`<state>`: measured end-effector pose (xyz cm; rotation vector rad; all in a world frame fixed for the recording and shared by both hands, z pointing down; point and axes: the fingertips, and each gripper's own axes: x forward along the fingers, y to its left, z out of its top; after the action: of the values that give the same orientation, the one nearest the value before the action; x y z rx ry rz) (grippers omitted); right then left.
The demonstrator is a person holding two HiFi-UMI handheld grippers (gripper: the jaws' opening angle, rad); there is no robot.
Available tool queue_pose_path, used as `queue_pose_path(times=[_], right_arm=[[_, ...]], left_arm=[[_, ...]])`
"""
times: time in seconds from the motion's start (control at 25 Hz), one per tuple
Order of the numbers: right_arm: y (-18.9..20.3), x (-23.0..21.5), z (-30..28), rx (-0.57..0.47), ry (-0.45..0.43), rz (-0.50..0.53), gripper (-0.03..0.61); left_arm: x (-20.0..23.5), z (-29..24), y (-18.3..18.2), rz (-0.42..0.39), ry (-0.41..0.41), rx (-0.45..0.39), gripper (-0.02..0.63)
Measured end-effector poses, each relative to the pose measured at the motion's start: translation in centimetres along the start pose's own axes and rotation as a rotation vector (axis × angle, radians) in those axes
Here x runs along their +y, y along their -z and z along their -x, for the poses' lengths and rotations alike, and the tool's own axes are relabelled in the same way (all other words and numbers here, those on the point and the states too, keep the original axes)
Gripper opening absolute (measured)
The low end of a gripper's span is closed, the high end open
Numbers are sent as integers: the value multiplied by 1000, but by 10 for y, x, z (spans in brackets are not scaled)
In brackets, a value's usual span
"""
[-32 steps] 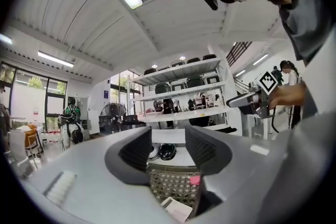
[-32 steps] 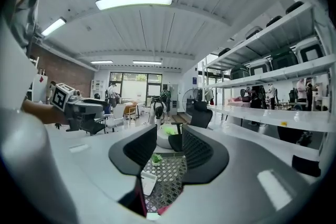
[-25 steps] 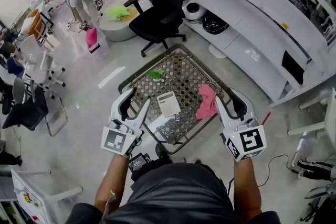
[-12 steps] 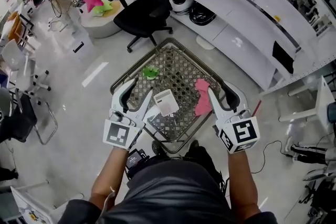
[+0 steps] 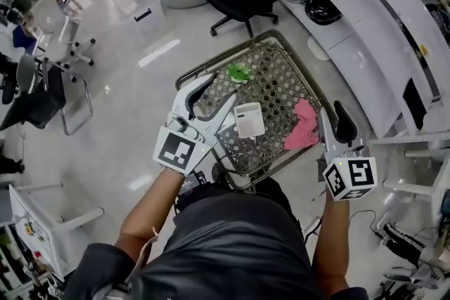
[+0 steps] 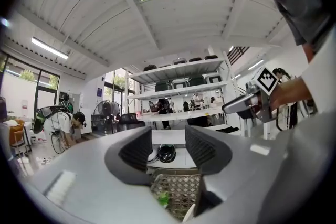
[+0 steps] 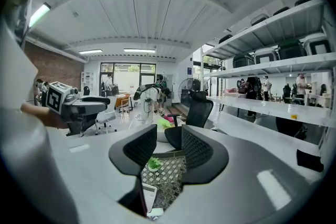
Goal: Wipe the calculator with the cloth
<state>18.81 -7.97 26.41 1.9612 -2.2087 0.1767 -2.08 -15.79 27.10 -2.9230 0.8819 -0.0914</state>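
Left gripper [image 5: 221, 89], right gripper [image 5: 330, 116] outstretched, fingers [image 6: 137, 149] apart.

— What is the person wearing?
— A dark grey shirt [image 5: 232, 242] with short sleeves

— And the tools?
— The left gripper [image 5: 221, 88] and the right gripper [image 5: 332, 112] have pale grey-white shells with black loop-shaped parts. Each carries a white cube printed with black square markers: the left cube [image 5: 177, 150] and the right cube [image 5: 349, 178]

— The jaws, up close?
— Dark pads [image 6: 137, 149] with a fine ribbed texture, set in smooth, rounded grey bodies
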Motion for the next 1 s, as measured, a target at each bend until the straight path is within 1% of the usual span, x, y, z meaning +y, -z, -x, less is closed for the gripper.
queue_pose_path(times=[0.2,0.4,0.6,0.8,1.0], right_arm=[[26,-15,-28,54,-51,-15,129],[74,-49,-56,144,-53,-27,129],[155,-79,-80,275,-46,-66,129],[254,-105,-101,444,-42,-108,129],[348,-119,-111,613,-41,-140,129]], left_arm=[[15,7,12,26,-92,33,212],[13,-1,33,30,-127,85,212],[4,-6,62,58,-146,154,212],[0,-12,92,60,-162,214,212],[-1,-21,119,71,-195,245,212]])
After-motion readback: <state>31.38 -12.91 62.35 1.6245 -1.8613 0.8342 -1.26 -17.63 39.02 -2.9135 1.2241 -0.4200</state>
